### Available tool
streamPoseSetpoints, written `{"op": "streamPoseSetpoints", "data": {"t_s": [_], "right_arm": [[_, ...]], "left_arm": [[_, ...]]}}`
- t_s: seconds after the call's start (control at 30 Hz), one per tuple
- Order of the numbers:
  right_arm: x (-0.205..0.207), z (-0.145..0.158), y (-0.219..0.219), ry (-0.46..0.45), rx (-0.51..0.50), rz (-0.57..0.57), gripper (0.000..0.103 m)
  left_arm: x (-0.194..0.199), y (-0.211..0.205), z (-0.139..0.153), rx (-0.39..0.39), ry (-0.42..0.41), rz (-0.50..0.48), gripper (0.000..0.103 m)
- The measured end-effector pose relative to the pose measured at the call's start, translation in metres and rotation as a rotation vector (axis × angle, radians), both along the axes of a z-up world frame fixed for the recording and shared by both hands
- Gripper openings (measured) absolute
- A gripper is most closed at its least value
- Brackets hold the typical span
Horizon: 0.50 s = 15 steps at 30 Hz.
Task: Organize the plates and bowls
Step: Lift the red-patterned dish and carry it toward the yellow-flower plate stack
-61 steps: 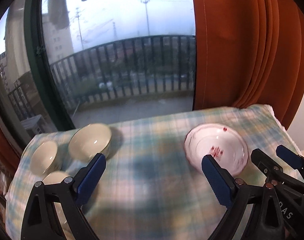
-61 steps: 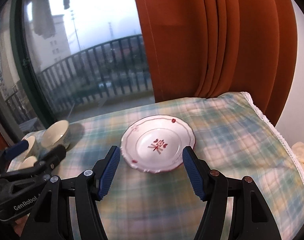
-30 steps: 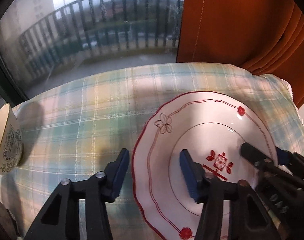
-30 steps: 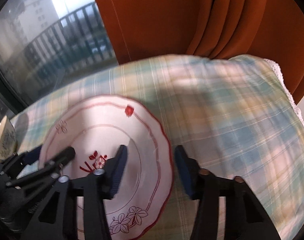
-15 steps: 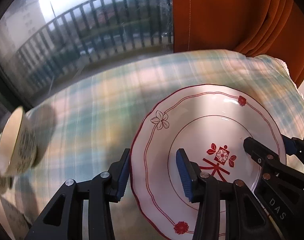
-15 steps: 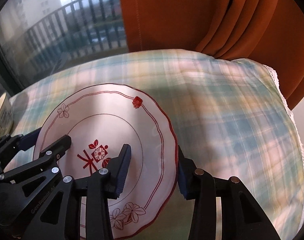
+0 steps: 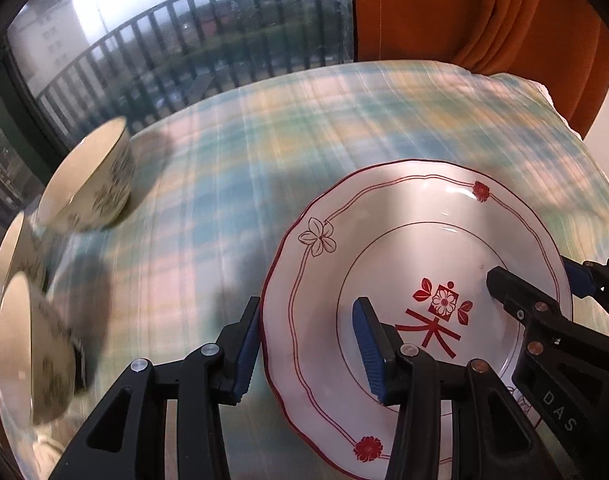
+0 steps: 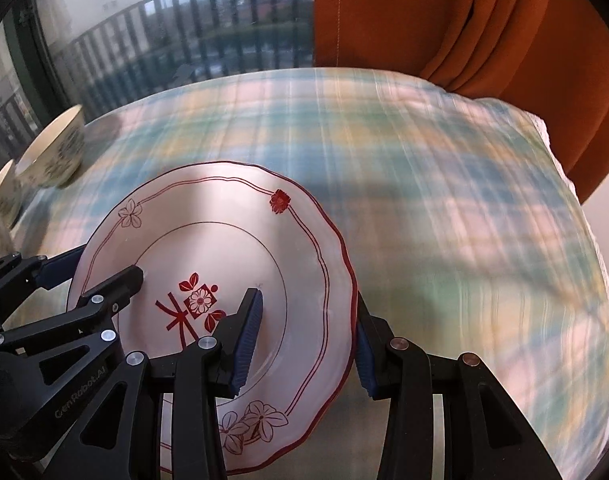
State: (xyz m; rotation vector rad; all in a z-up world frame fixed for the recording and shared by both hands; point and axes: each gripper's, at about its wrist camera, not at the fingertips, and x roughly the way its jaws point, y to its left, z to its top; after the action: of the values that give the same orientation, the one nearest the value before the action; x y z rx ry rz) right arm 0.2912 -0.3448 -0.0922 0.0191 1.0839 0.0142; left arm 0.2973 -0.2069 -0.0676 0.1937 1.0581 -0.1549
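Observation:
A white plate (image 7: 416, 240) with red flower trim and a red mark in its middle hangs a little above the plaid tablecloth (image 7: 304, 128). My left gripper (image 7: 308, 332) is shut on its left rim, one pad under the rim and one inside the well. On the opposite rim my right gripper (image 8: 306, 320) is shut the same way. Each gripper shows in the other's view: the right gripper (image 7: 540, 276) and the left gripper (image 8: 100, 264). Three cream bowls with dark floral print stand at the left: the far bowl (image 7: 92, 184), the middle bowl (image 7: 16, 256), the near bowl (image 7: 32, 352).
An orange curtain (image 8: 464, 20) hangs behind the table at the right. A window with a railing outside (image 7: 184, 40) runs along the far edge. The cloth's lace edge (image 8: 564, 168) marks the table's right side. The far bowl (image 8: 54, 156) sits close to the window.
Both grippers have carried the plate leftward across the table, toward the bowls. The bowls now loom larger in the left wrist view. The grip on the rim is unchanged.

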Motion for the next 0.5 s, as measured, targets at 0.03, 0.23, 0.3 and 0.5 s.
{"op": "streamPoseSetpoints", "data": {"t_s": [0.03, 0.23, 0.3, 0.5], "right_arm": [[-0.007, 0.0, 0.003, -0.001, -0.002, -0.002, 0.046], [-0.041, 0.003, 0.014, 0.001, 0.001, -0.006, 0.046], [-0.053, 0.003, 0.017, -0.001, 0.005, -0.006, 0.046], [-0.074, 0.003, 0.023, -0.02, 0.0, 0.003, 0.049]], "left_arm": [[-0.006, 0.003, 0.001, -0.003, 0.005, 0.002, 0.046], [-0.039, 0.016, 0.002, -0.021, 0.02, -0.007, 0.046], [-0.047, 0.018, 0.001, -0.027, 0.009, -0.012, 0.047], [-0.056, 0.015, 0.0, -0.036, -0.001, -0.022, 0.057]]}}
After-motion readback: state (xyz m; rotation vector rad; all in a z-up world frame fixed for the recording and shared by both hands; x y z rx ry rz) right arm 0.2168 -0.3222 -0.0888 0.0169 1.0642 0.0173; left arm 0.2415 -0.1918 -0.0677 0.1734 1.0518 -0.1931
